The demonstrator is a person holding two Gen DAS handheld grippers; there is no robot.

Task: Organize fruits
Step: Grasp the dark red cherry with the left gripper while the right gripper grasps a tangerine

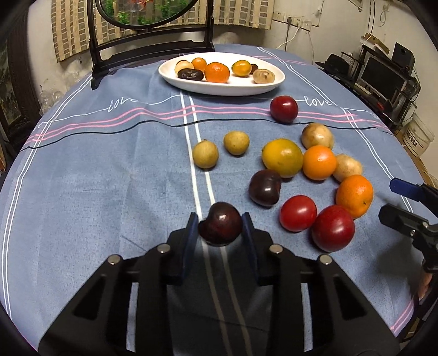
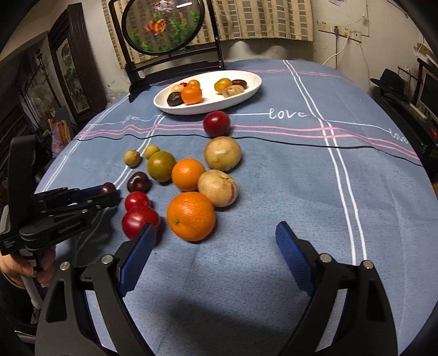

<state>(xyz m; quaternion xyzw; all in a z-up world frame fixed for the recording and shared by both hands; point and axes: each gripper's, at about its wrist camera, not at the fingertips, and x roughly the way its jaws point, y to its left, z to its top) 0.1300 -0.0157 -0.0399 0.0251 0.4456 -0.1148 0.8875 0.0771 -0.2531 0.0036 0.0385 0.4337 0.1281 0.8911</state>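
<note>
My left gripper [image 1: 220,223] is shut on a dark purple plum [image 1: 220,226], just above the blue tablecloth; it also shows in the right wrist view [image 2: 108,191]. My right gripper [image 2: 216,235] is open and empty, with an orange [image 2: 191,215] just beyond its fingertips. Loose fruits lie on the cloth: another dark plum [image 1: 264,187], red fruits [image 1: 297,213] [image 1: 333,228] [image 1: 284,109], oranges [image 1: 319,162], a yellow-green citrus [image 1: 282,157], pale round fruits [image 1: 205,155] [image 1: 236,142]. A white oval plate [image 1: 221,87] at the far side holds several fruits.
A dark wooden stand with a round painted screen [image 2: 163,26] rises behind the plate. The table edge curves away left and right. Shelves and a monitor [image 1: 383,75] stand off the right side. The right gripper shows at the right edge of the left wrist view [image 1: 405,205].
</note>
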